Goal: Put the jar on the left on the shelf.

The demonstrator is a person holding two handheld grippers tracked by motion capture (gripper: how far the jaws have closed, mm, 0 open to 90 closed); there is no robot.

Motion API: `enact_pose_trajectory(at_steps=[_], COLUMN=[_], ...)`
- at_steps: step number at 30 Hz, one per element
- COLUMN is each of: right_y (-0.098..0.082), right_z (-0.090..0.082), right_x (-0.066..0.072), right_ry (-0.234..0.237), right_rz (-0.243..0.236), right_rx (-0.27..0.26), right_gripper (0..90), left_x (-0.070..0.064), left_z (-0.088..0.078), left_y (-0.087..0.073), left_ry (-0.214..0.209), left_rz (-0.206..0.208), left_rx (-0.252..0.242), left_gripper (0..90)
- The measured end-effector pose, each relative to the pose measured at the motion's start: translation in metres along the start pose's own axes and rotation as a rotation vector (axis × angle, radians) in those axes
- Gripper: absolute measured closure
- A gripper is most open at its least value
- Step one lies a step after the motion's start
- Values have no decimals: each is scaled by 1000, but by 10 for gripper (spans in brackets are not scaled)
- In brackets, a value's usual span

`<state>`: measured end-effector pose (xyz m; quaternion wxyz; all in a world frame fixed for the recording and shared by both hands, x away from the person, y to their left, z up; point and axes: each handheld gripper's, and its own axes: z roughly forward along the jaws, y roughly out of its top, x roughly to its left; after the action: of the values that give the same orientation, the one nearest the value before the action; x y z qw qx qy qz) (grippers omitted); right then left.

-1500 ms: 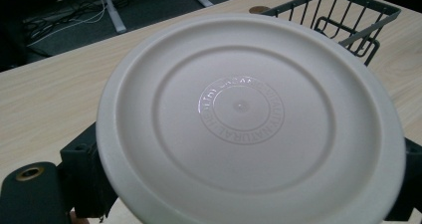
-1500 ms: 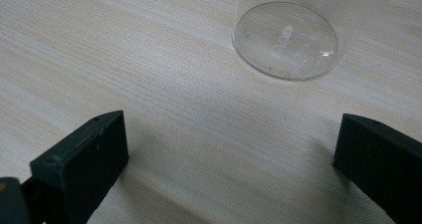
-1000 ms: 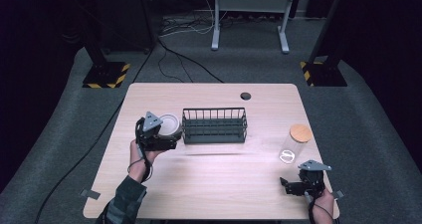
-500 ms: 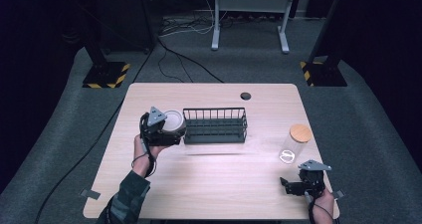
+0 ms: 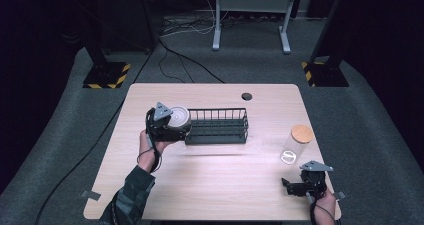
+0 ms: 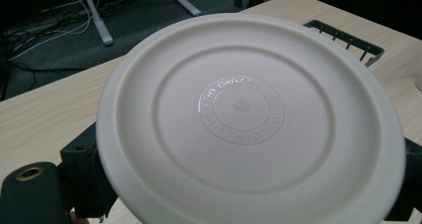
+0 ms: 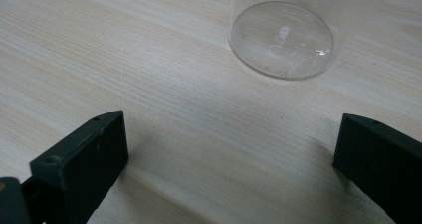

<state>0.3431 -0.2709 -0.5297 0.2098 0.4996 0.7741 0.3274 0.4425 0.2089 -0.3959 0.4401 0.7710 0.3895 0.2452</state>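
Observation:
My left gripper (image 5: 175,127) is shut on a white round plate (image 5: 178,116), held on edge just above the table at the left end of a black wire rack (image 5: 217,126). In the left gripper view the plate's underside (image 6: 249,119) faces the camera, with a black jaw at each side of its rim and a corner of the rack (image 6: 343,35) behind it. My right gripper (image 5: 291,184) rests open near the table's front right corner. Just beyond its wide-apart jaws stands a clear jar (image 7: 281,37) with a wooden lid (image 5: 302,133).
The light wooden table (image 5: 220,185) has a round cable hole (image 5: 246,96) at its far edge. On the dark floor behind it stand a metal desk frame (image 5: 250,20), loose cables and two yellow-black striped stand bases (image 5: 106,75).
My left gripper has carried the plate to the right and slightly away from me, up to the rack's left end. The right gripper has stayed still.

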Motion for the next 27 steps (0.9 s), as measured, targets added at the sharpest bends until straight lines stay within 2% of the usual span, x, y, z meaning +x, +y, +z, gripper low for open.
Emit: enact_pose_trajectory(at_steps=[9, 19, 27], right_y=[0, 0, 0], right_z=[0, 0, 0], right_x=[0, 0, 0], right_ry=[-4, -6, -8], right_rz=[6, 7, 9], right_rx=[0, -1, -1], right_gripper=[0, 0, 0], left_x=[-1, -1, -2], left_z=[5, 19, 27], left_y=[7, 15, 22], left_ry=[-13, -39, -41], left_rz=[2, -9, 7], left_rx=[1, 14, 28], left_gripper=[99, 98, 98])
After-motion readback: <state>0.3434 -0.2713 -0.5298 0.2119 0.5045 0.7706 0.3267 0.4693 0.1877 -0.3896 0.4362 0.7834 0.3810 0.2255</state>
